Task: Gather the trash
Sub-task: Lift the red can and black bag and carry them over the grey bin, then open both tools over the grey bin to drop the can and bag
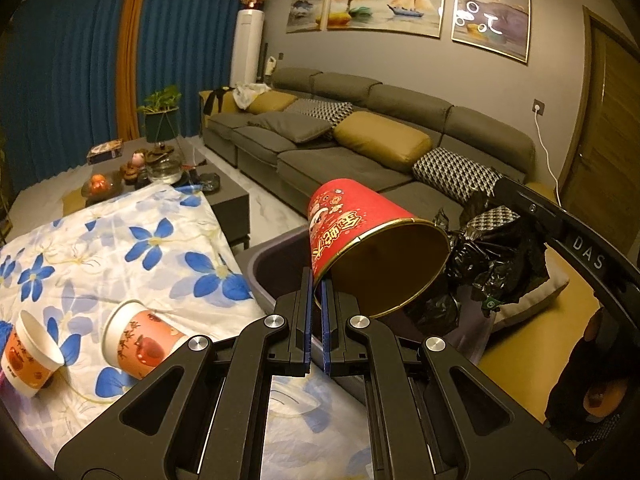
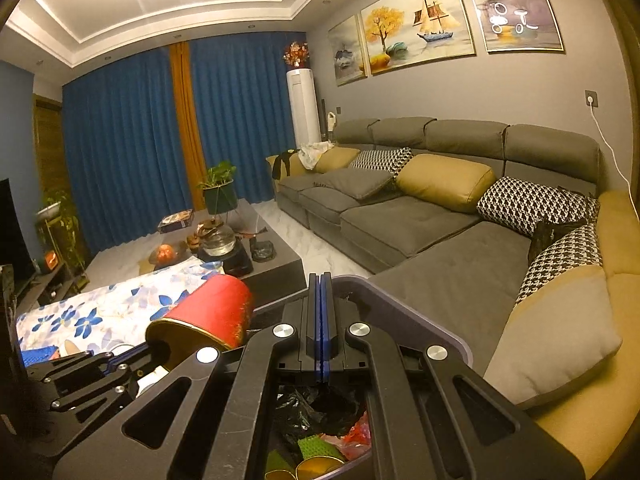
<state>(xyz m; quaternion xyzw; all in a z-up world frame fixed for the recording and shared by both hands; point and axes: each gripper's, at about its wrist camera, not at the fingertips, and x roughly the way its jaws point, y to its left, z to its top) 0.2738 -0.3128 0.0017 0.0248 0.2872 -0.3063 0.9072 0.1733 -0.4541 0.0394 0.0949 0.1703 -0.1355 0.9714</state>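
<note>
Nearest, the left tool (image 1: 317, 292) was clamped on the lower rim of the red paper cup (image 1: 360, 232), one blue pad inside the gold-lined mouth and one outside. The cup was tilted, mouth facing the camera and down to 5 o'clock, base up toward 11 o'clock. It hung over the open grey bin (image 1: 264, 276), above the bin's near-left part. At 3 o'clock from the cup, crumpled black bag plastic (image 1: 496, 264) stood up from the bin's far side, held at its top by the right tool (image 1: 508, 190).

From the right wrist view, the right tool's (image 2: 320, 292) blue pads were pressed together; black plastic bunched below them, so the tool was closed on the bag (image 2: 316, 404). Coloured scraps (image 2: 320, 448) lay in the bin under it. The bin rim (image 2: 400, 312) curved away at 1 o'clock. The red cup (image 2: 212, 312) showed at 9 o'clock, with the left tool's linkage (image 2: 100, 372) below it.

Further left in the left wrist view, two white-and-orange paper cups lay on their sides on the floral cloth (image 1: 120, 240) covering the bench: one (image 1: 140, 344) at 8 o'clock, another (image 1: 28, 352) at the left edge, well apart from the bin.

Beyond, a dark coffee table (image 1: 228, 200) carried a glass kettle (image 1: 166, 168) and fruit bowl (image 1: 98, 186). Farthest, the grey sofa (image 1: 360, 152) ran along the wall, blue curtains (image 1: 72, 80) at 10 o'clock.
</note>
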